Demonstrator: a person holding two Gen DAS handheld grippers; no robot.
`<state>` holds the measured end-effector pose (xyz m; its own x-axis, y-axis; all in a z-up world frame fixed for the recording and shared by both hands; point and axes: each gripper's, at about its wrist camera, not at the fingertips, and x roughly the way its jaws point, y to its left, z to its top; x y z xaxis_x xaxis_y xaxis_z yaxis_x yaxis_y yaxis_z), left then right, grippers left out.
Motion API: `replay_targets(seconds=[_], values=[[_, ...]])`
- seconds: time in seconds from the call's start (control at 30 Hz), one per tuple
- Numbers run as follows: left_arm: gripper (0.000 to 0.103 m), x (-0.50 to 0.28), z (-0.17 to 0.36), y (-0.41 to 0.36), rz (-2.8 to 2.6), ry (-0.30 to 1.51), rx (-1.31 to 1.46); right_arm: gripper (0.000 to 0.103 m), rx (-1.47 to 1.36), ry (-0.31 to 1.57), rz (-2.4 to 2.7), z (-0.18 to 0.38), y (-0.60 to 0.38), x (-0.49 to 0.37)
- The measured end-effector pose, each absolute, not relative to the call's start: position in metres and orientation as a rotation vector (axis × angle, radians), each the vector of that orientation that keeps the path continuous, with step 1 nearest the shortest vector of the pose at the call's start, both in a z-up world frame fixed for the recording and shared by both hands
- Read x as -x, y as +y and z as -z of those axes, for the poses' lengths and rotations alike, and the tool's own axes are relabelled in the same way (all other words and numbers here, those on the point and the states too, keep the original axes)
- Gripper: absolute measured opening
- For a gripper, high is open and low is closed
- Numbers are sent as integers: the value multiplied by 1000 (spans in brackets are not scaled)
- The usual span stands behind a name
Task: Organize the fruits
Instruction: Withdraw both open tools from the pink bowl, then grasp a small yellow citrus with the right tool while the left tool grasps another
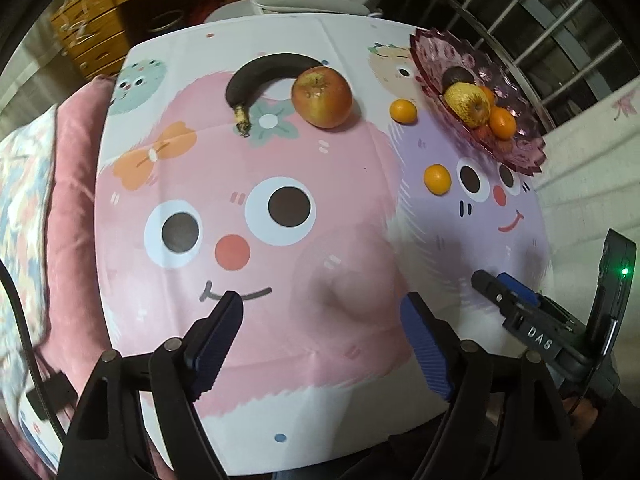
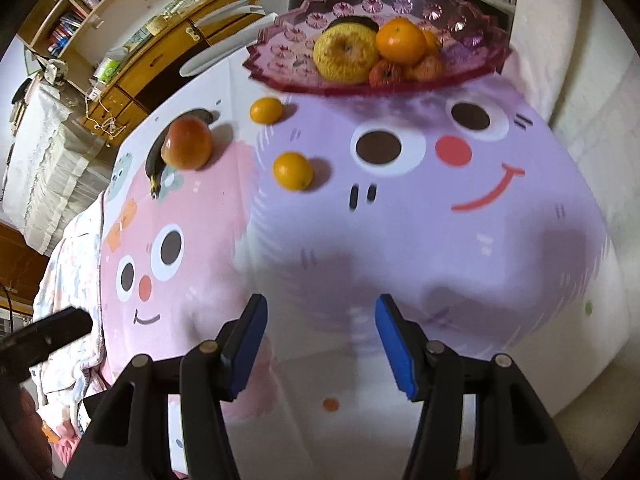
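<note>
While both grippers hang over bare cloth, I note the loose fruit lies ahead, toward frame top. Left gripper: jaws wide, empty. Right gripper: jaws apart, narrower, empty. Nearest piece is a small glossy orange, up-left of my right fingers; right hand looks closer. A second orange, a smooth apple and a blackened, curved banana sit beyond. Scalloped pink bowl, part filled, upper right.

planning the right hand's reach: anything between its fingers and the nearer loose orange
Nothing: in the right wrist view only bare tablecloth separates the right gripper from the orange.
</note>
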<state>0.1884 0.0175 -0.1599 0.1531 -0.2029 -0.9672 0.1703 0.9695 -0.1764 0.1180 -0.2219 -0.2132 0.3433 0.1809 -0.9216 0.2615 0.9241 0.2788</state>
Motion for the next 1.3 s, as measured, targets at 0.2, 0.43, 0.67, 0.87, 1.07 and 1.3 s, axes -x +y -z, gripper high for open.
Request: replay_targets(seconds=[0.2, 0.43, 0.67, 0.87, 1.07, 1.3], values=[[87, -208, 156, 12, 338, 1372, 31, 59, -373, 1216, 90, 206, -210, -119], [88, -231, 150, -4, 393, 1333, 0, 64, -301, 1177, 96, 200, -200, -126], [88, -253, 149, -26, 461, 1288, -75, 64, -220, 1129, 44, 199, -192, -137], [88, -282, 153, -52, 515, 1271, -172, 64, -104, 1052, -14, 198, -184, -151], [88, -316, 165, -81, 563, 1270, -258, 64, -13, 1002, -70, 204, -180, -165], [87, -342, 187, -113, 628, 1257, -339, 64, -14, 1002, -86, 216, -185, -183]])
